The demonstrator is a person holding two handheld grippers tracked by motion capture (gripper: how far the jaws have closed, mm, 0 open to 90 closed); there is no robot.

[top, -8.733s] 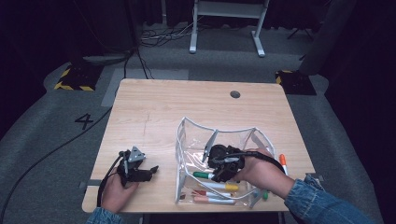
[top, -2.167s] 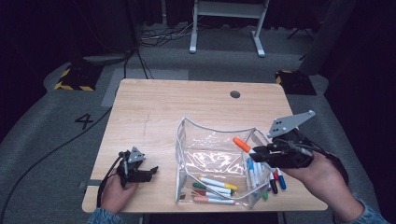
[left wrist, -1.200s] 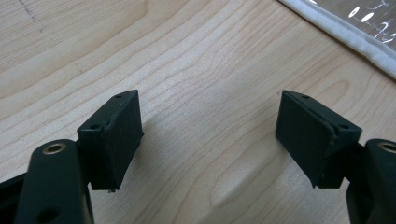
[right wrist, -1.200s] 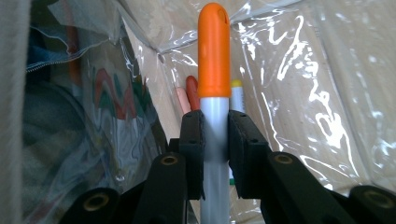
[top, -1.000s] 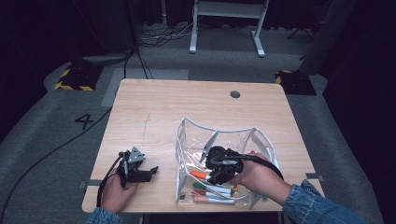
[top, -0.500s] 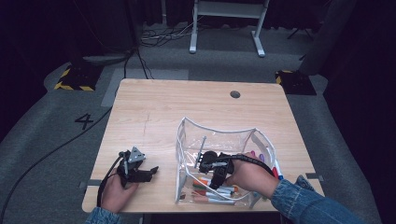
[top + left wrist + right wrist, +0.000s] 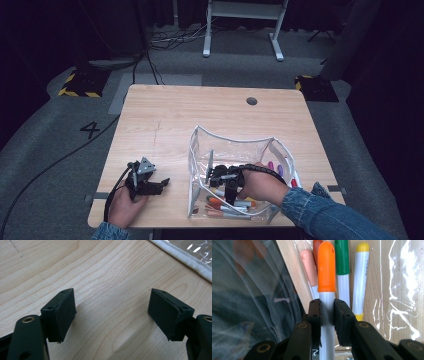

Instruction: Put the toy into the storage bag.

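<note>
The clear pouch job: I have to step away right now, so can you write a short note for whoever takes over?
Right hand-held gripper: shut on the orange-capped marker, held low inside the clear pouch, not yet let go.
Left hand-held gripper: open with nothing between the jaws, resting on the wooden table left of the pouch.
Done: several markers already lie in the pouch, among them a green-capped marker, a yellow-capped marker and a pink-capped marker.
Left: release the orange one; a few purple markers appear to lie by the pouch's right side and probably go in next.
</note>
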